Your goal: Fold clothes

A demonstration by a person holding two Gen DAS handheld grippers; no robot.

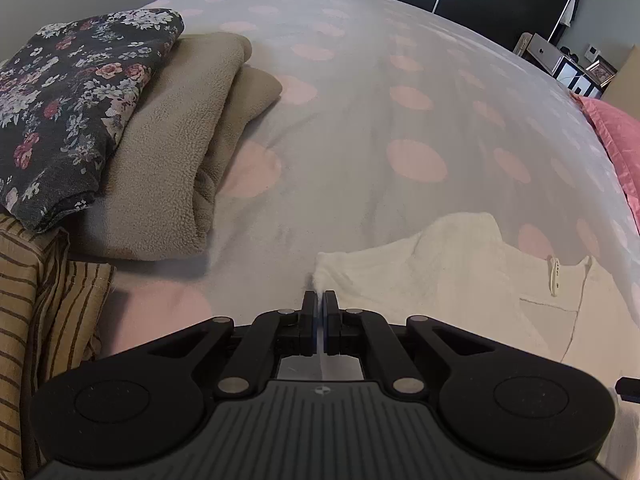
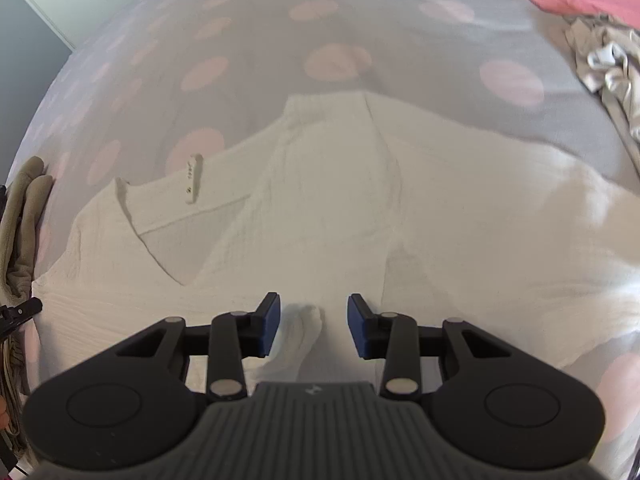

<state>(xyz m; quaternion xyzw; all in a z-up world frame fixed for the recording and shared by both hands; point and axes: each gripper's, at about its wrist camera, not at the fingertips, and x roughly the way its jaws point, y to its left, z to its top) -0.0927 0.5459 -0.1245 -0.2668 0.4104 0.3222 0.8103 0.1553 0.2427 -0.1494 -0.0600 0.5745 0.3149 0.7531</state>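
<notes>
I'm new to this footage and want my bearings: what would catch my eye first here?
The white garment spread across the polka-dot bedspread dominates. The left gripper is shut on its corner, while the right gripper hangs open over a raised fold. At the left of the left wrist view sits a stack of folded clothes: a floral piece on a beige fleece.

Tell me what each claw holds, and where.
Left claw pinches the white top at a corner edge. Right claw is open, holding nothing.
</notes>
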